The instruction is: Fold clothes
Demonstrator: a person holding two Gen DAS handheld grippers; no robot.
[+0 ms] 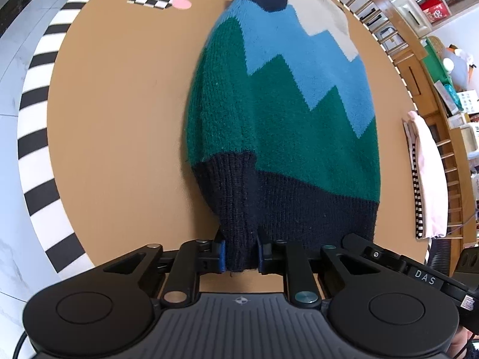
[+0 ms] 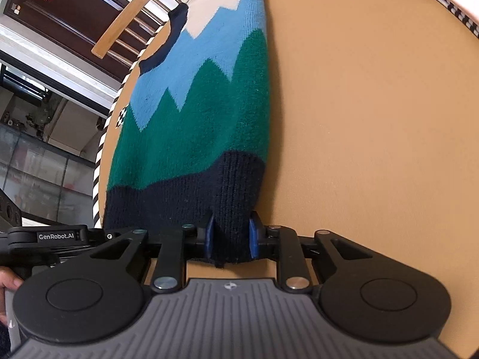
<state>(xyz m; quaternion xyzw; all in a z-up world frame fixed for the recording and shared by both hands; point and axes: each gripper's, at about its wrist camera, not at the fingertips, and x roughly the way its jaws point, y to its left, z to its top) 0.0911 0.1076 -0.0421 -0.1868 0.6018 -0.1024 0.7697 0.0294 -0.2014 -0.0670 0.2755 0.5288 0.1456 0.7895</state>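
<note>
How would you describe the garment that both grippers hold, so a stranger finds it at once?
On the round tan table lies a knitted sweater, its navy hem pinched by the left gripper and the right gripper. Unlike the pale pink cloth at the table's edge, it has zigzag bands of green, blue and cream.

Zigzag-knit sweater point(image 1: 287, 113), green, blue, cream, navy-hemmed, flat on table point(image 1: 119, 119)

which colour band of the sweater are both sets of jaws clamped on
The navy ribbed hem band. It is the sweater's nearest edge, pinched by the left gripper and right gripper. The green, light blue and cream zigzag bands lie further away, untouched.
</note>
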